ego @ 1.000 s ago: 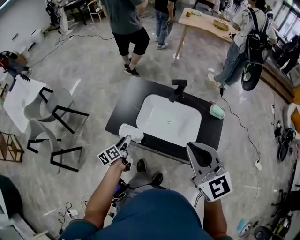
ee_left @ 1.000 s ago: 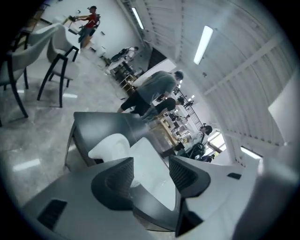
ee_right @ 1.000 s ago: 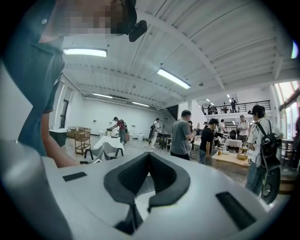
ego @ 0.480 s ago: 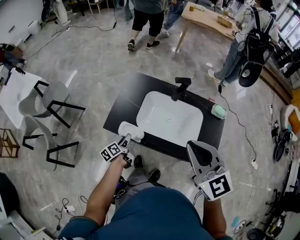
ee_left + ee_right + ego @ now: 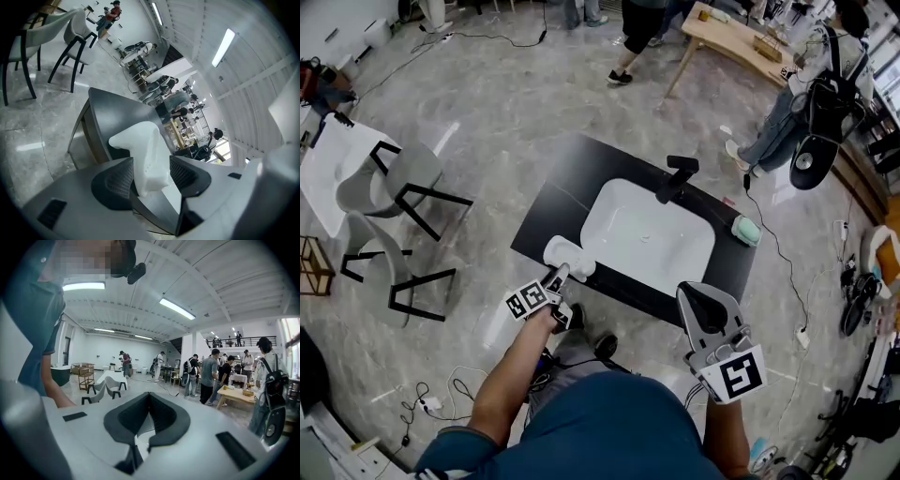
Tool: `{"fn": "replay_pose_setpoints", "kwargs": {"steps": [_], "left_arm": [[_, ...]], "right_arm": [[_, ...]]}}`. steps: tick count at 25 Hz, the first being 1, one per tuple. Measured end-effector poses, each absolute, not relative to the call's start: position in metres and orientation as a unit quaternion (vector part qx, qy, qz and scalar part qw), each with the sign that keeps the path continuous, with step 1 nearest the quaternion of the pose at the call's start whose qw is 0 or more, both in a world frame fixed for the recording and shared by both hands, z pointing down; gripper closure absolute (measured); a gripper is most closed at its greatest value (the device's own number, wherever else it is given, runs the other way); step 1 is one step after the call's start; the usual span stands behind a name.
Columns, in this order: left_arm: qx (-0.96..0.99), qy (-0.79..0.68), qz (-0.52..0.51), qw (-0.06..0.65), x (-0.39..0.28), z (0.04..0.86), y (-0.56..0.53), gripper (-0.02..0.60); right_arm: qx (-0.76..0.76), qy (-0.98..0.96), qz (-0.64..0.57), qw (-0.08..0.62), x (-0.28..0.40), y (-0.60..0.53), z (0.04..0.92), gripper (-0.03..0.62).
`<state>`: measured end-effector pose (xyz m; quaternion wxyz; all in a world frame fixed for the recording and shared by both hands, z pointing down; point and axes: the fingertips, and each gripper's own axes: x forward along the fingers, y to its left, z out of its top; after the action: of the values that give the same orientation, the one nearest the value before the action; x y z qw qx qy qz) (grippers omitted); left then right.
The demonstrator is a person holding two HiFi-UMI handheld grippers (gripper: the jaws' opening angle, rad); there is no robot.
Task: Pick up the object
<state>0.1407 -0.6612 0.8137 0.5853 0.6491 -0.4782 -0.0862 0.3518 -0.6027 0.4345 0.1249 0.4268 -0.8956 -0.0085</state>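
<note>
The object is a white, angular block lying on the front left corner of the black table. My left gripper reaches it from the near side. In the left gripper view the block sits between the wide-set dark pads of the left gripper. A thin gap shows on the right side, so nothing is squeezed. My right gripper hangs off the table's front edge, away from the block. In its own view the right gripper has its jaws together and empty.
A white sink basin with a black faucet fills the table's middle. A pale green item lies at the far right corner. Two grey chairs stand to the left. People and a wooden table are behind.
The left gripper stays at the white block, nosed slightly further onto it. The right gripper has held still. People at the back have walked further away.
</note>
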Motion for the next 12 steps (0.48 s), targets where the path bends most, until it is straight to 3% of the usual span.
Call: {"fn": "replay_pose_setpoints", "kwargs": {"steps": [12], "left_arm": [[0.650, -0.480, -0.076, 0.584, 0.139, 0.833, -0.678, 0.353]], "right_arm": [[0.413, -0.900, 0.006, 0.139, 0.337, -0.615, 0.447, 0.580]]}}
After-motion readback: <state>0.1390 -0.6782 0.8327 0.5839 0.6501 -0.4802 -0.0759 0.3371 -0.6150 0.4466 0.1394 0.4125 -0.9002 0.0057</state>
